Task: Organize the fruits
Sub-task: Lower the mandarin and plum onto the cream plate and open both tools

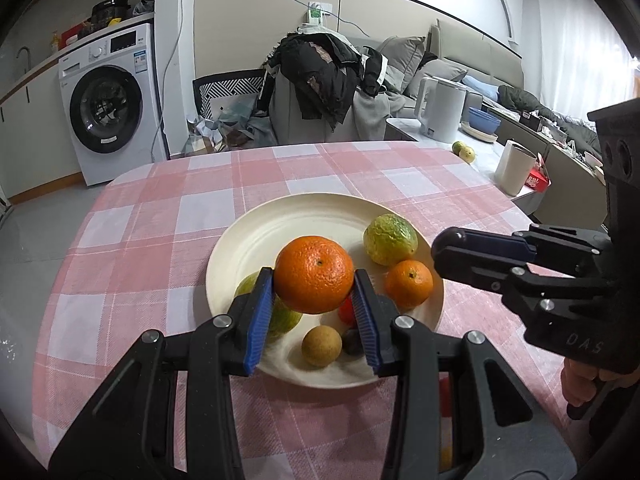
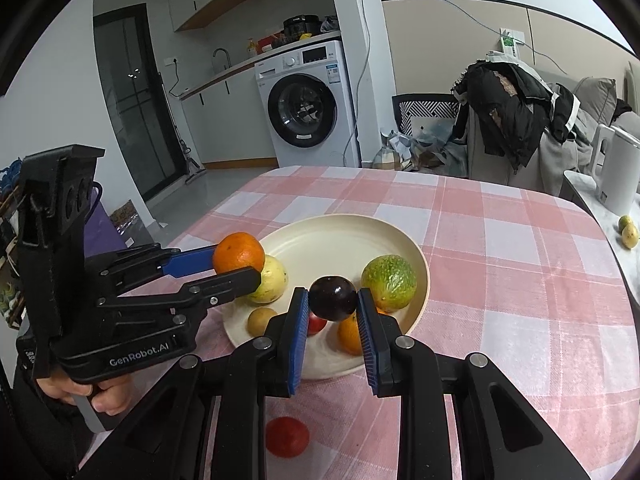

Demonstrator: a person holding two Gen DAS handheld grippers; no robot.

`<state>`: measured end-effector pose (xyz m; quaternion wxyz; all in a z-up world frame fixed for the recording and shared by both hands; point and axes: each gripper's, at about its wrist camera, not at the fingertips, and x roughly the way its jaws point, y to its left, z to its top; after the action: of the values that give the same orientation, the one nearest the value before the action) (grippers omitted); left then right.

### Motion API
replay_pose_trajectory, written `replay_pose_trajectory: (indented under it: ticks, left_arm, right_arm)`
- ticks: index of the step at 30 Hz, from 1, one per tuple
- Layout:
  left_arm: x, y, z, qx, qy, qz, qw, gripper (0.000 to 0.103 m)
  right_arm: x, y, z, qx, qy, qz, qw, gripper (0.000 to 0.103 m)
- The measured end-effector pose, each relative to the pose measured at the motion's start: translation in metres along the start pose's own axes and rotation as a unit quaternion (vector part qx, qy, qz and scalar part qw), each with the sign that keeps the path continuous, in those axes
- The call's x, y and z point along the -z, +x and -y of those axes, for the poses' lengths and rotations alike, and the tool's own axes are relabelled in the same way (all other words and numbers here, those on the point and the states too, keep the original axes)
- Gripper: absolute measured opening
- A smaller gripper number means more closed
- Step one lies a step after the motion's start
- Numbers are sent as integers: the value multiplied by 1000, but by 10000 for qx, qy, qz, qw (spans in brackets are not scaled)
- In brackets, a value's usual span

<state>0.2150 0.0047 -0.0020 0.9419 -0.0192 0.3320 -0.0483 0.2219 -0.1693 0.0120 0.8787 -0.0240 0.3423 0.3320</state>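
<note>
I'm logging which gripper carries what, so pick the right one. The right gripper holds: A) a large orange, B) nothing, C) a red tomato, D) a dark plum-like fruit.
D: in the right wrist view the right gripper has its blue pads closed on a dark plum-like fruit above the cream plate, while the large orange sits in the left gripper.

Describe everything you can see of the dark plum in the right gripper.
The small round dark purple plum looks smooth and glossy, with a shallow dimple on top. It is clamped between the right gripper's blue-padded fingers, held above the cream round plate. Only the pads touch it; its underside is hidden.
</note>
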Motion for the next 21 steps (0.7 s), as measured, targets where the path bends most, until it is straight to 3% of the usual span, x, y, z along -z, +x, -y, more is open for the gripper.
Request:
replay_pose_trajectory:
  ticks: [21]
  left_arm:
    - [-2,30,8,38,86,-124,9999,36]
  right_arm:
    - [-4,30,9,54,196,-171,9996,25]
